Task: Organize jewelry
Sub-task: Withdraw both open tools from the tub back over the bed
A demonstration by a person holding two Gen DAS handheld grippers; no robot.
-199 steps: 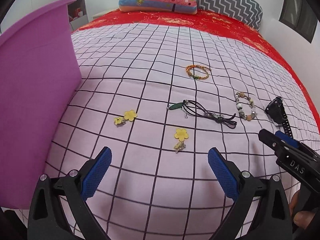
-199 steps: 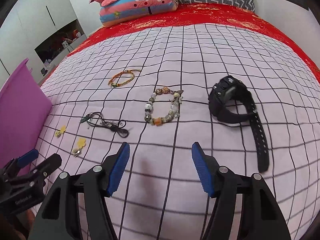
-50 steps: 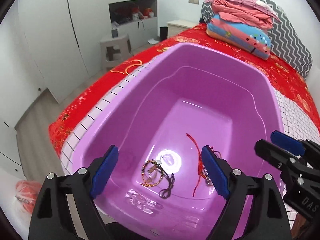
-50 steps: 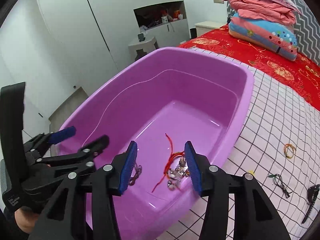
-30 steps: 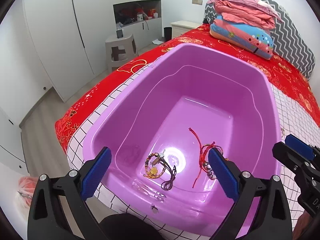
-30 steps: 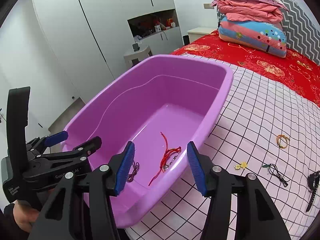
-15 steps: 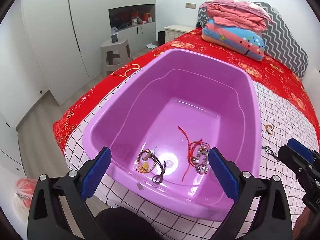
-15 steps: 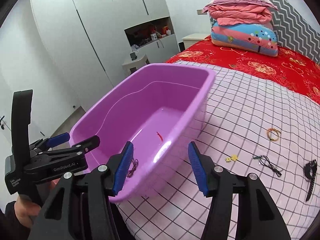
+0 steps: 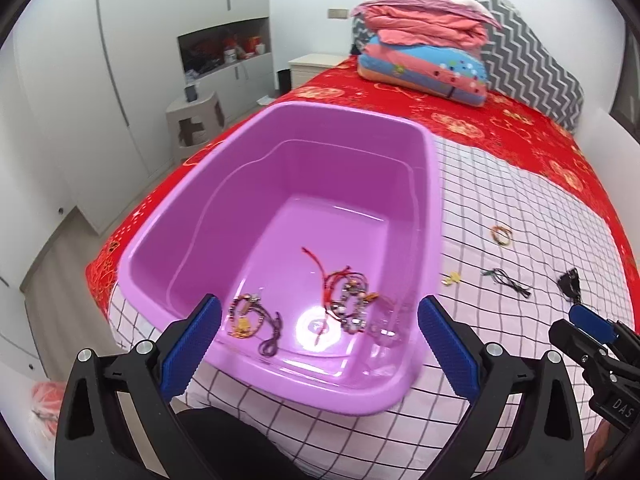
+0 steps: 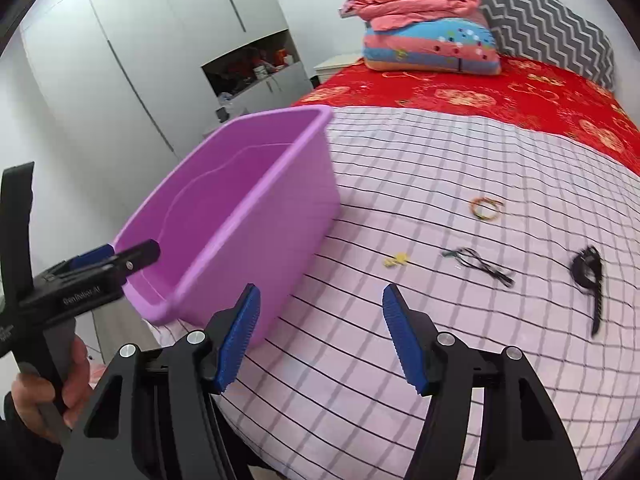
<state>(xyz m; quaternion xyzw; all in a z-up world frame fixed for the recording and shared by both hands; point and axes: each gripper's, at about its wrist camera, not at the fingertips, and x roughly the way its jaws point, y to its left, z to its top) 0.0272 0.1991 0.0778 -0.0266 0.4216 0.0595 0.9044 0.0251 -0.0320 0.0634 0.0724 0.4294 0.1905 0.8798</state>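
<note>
A purple tub [image 9: 428,216] [image 10: 288,200] sits at the bed's left edge. On its floor lie a beaded bracelet with a dark cord [image 9: 252,320] and a tangle of red cord and beads [image 9: 348,296]. On the checked cover to the right lie an orange braided bracelet [image 10: 486,208], a yellow flower earring [image 10: 396,259], a black cord necklace [image 10: 478,266] and a black watch [image 10: 588,276]. My left gripper [image 9: 318,344] stands wide open above the tub's near end, holding nothing. My right gripper [image 10: 320,336] is over the cover beside the tub, its jaws opening with nothing between them.
Folded quilts and a chevron pillow [image 9: 424,52] are piled at the head of the red bedspread. White wardrobes [image 10: 120,64] and a stool [image 9: 196,120] stand left of the bed. A hand [image 10: 52,392] grips the left tool's handle at lower left.
Both grippers have drawn back from the tub and swung right toward the cover. The right jaws have spread wider. The jewellery inside the tub has not moved.
</note>
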